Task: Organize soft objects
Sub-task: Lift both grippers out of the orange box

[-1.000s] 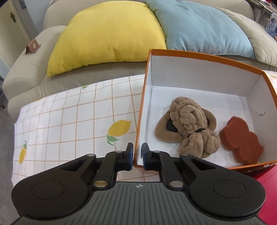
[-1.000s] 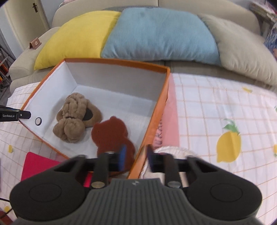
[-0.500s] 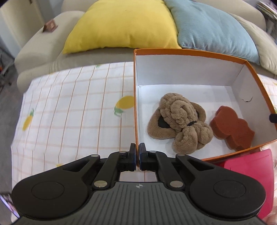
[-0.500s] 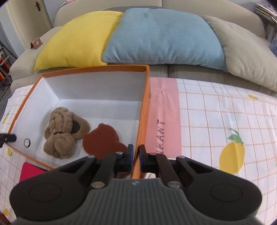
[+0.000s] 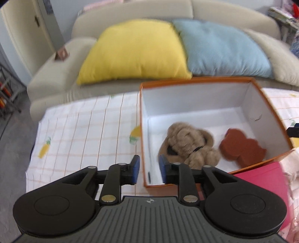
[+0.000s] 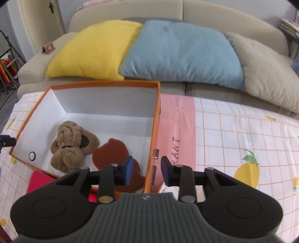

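Both your grippers, left (image 5: 147, 169) and right (image 6: 146, 172), are opening, each straddling a box (image 6: 104, 84) wall, pads clear. Plush dog (image 6: 72, 147) and sponge bear (image 6: 112, 154) lie inside, between them: light, squashy. Pinch the dog's bulky middle.

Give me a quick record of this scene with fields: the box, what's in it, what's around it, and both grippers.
box: orange box, white inside, lid off, on a lemon-print cloth
contents: tan plush dog; brown bear-shaped sponge
behind: yellow cushion, blue cushion on a beige sofa
left gripper: jaws opening, astride the box's left wall
right gripper: jaws opening, astride the box's right wall
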`<state>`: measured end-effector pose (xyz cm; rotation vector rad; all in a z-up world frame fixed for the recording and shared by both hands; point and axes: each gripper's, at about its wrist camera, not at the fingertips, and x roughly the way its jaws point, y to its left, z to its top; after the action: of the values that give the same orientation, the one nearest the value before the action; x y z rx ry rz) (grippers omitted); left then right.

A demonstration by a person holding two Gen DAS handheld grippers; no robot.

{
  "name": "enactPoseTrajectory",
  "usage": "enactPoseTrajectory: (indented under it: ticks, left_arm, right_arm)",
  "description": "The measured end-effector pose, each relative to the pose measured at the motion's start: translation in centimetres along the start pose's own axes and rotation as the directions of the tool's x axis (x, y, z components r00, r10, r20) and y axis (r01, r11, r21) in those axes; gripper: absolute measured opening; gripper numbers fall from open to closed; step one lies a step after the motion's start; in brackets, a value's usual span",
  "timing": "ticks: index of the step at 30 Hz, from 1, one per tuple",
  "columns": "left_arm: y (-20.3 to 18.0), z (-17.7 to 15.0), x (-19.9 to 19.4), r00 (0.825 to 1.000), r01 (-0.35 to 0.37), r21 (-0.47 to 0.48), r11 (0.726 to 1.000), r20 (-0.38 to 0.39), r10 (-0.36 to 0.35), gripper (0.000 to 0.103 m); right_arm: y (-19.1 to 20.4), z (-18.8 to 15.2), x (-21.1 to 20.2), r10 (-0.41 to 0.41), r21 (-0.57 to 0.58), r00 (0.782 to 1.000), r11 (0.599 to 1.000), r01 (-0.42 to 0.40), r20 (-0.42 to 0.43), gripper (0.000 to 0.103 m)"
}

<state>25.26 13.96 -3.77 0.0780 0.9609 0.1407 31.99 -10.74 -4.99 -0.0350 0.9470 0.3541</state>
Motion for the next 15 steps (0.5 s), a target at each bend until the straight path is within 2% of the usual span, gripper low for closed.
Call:
enactPoseTrajectory:
  ticks: [3, 6, 8, 11, 12, 15]
  left_arm:
    - [-1.2, -0.5, -2.9, 0.995, 0.048, -0.001, 0.999, 0.083, -0.047, 0.052]
    - [-2.5, -1.3, -6.1, 0.981, 0.106, 0.010, 0.994, 0.162, -0.106, 0.058]
    - [-3.3, -2.2, -8.2, 0.965, 0.165, 0.006, 0.986, 0.207, -0.163, 0.058]
    - [-4.6, -3.8, -10.9, 0.930, 0.287, 0.014, 0.958, 0.234, -0.282, 0.058]
    - [-5.2, -4.4, -11.7, 0.919, 0.315, 0.021, 0.949, 0.241, -0.311, 0.058]
    - [-6.8, -6.5, -13.4, 0.889, 0.380, 0.047, 0.924, 0.256, -0.379, 0.058]
  right_arm:
    - [0.1, -0.9, -2.5, 0.021, 0.004, 0.999, 1.000, -0.021, 0.046, 0.039]
    - [0.0, -2.3, -5.1, 0.036, 0.005, 0.995, 0.999, -0.036, 0.091, 0.044]
    - [-0.2, -3.6, -7.0, 0.041, 0.009, 0.992, 0.999, -0.042, 0.124, 0.044]
    - [-0.7, -5.9, -9.5, 0.050, 0.037, 0.986, 0.998, -0.056, 0.158, 0.047]
    - [-1.1, -6.8, -10.2, 0.061, 0.047, 0.985, 0.997, -0.069, 0.159, 0.051]
    - [-2.0, -9.6, -12.2, 0.062, 0.067, 0.986, 0.995, -0.073, 0.153, 0.051]
